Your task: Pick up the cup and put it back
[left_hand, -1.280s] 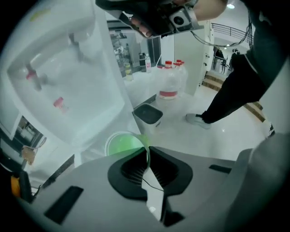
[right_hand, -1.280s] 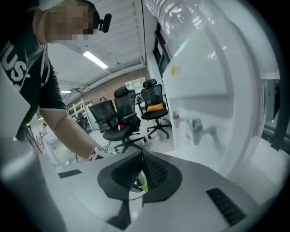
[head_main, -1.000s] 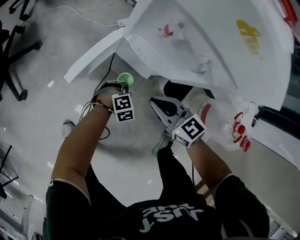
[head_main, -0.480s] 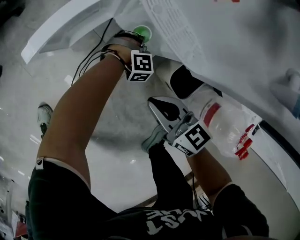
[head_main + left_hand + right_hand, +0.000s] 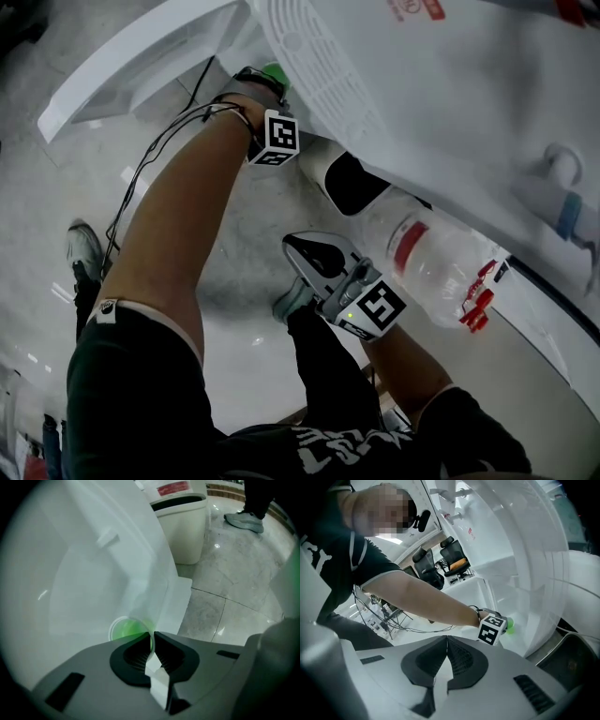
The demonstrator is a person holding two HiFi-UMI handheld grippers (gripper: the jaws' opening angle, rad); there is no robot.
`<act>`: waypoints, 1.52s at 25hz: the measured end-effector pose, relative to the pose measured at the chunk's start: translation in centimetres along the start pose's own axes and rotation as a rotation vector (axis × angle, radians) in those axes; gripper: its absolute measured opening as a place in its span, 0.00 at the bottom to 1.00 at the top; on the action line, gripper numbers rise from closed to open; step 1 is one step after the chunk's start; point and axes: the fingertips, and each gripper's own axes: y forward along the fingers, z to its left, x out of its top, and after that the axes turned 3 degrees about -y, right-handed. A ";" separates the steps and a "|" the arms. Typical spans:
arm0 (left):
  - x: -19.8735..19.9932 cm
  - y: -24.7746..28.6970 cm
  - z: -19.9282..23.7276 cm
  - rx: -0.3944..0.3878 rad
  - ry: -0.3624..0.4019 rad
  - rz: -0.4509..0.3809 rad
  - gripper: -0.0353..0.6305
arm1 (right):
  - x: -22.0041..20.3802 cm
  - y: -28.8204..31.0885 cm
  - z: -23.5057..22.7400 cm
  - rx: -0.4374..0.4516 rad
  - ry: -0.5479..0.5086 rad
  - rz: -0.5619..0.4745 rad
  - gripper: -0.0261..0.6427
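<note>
Left gripper: jaws nipped onto the thin rim wall of the green cup.
Cup: just past the jaw tips, tilted, close against the white machine wall above its lower ledge.
Right gripper: jaws pressed together, empty, well apart from the cup.

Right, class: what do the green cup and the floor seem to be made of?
The green cup looks like thin translucent plastic: light glows through its wall. The floor is probably polished stone tile: grey veining, joint lines, glossy reflections.
</note>
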 end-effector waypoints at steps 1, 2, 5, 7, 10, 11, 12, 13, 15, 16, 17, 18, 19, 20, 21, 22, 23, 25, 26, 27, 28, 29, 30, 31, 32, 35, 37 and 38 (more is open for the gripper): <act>0.1 0.3 -0.1 0.002 0.026 0.002 0.09 | -0.1 -0.1 0.0 0.000 0.004 0.000 0.09; 0.2 0.5 -0.1 0.011 0.052 0.005 0.09 | -0.2 -0.3 -0.1 0.000 0.008 -0.001 0.09; 0.9 1.1 0.1 0.032 0.108 0.008 0.09 | -0.5 -0.7 -0.5 -0.005 0.025 -0.007 0.09; 1.5 1.4 0.1 0.028 0.130 0.007 0.11 | -0.7 -1.0 -0.6 -0.009 0.037 -0.011 0.09; 1.8 1.6 0.7 0.048 0.131 0.007 0.23 | -0.9 -1.1 -0.6 -0.009 0.050 -0.009 0.09; 1.8 1.7 0.9 0.056 0.123 0.010 0.28 | -0.9 -1.1 -0.6 -0.008 0.054 -0.007 0.09; 1.7 1.8 1.1 0.062 0.112 0.015 0.33 | -0.9 -1.0 -0.5 -0.005 0.057 -0.006 0.09; 1.6 1.9 1.3 0.071 0.099 0.020 0.39 | -0.9 -0.9 -0.5 -0.003 0.060 -0.006 0.09; 1.2 1.9 2.0 0.099 0.074 0.024 0.48 | -0.7 -0.6 -0.5 0.003 0.063 -0.006 0.09; 1.0 1.7 2.4 0.115 0.061 0.022 0.51 | -0.6 -0.4 -0.5 0.005 0.063 -0.005 0.09; 0.8 1.6 2.7 0.131 0.049 0.018 0.51 | -0.5 -0.2 -0.4 0.008 0.062 -0.006 0.09; 0.6 1.4 2.9 0.146 0.036 0.012 0.52 | -0.4 -0.1 -0.3 0.011 0.061 -0.007 0.09; 0.4 1.2 3.1 0.161 0.023 0.008 0.52 | -0.4 0.1 -0.2 0.015 0.060 -0.006 0.09; 0.2 1.0 3.4 0.180 0.009 0.005 0.52 | -0.4 0.3 -0.1 0.017 0.059 -0.004 0.09; -0.2 0.8 3.8 0.202 -0.008 0.005 0.52 | -0.3 0.5 0.0 0.019 0.060 -0.004 0.09; -0.6 0.6 4.3 0.225 -0.026 0.008 0.52 | -0.2 0.7 0.1 0.020 0.060 -0.005 0.09; -1.0 0.5 4.9 0.244 -0.045 0.013 0.52 | -0.1 0.9 0.2 0.022 0.060 -0.008 0.09; -1.8 0.5 5.8 0.265 -0.086 0.025 0.52 | 0.1 1.2 0.2 0.025 0.061 -0.015 0.09; -2.0 0.5 6.1 0.268 -0.103 0.030 0.52 | 0.2 1.2 0.2 0.026 0.063 -0.018 0.09; -2.2 0.6 6.3 0.268 -0.117 0.034 0.52 | 0.2 1.2 0.2 0.026 0.066 -0.020 0.09; -2.2 0.7 6.4 0.268 -0.129 0.039 0.52 | 0.2 1.2 0.2 0.026 0.068 -0.022 0.09; -2.3 0.8 6.5 0.268 -0.137 0.045 0.52 | 0.2 1.2 0.2 0.025 0.069 -0.024 0.09; -2.3 1.0 6.5 0.268 -0.142 0.051 0.52 | 0.3 1.1 0.1 0.023 0.070 -0.026 0.09; -2.3 1.0 6.5 0.268 -0.145 0.055 0.52 | 0.3 1.0 0.0 0.021 0.071 -0.028 0.09; -2.2 1.1 6.5 0.269 -0.147 0.056 0.52 | 0.4 0.9 -0.2 0.019 0.072 -0.030 0.09; -2.1 0.9 6.3 0.269 -0.160 0.054 0.52 | 0.4 0.4 -0.6 0.012 0.073 -0.031 0.09; -2.2 0.7 5.9 0.264 -0.177 0.051 0.52 | 0.2 0.2 -0.7 0.007 0.073 -0.027 0.09; -2.4 0.6 5.6 0.258 -0.186 0.049 0.53 | 0.2 0.3 -0.8 0.005 0.073 -0.025 0.09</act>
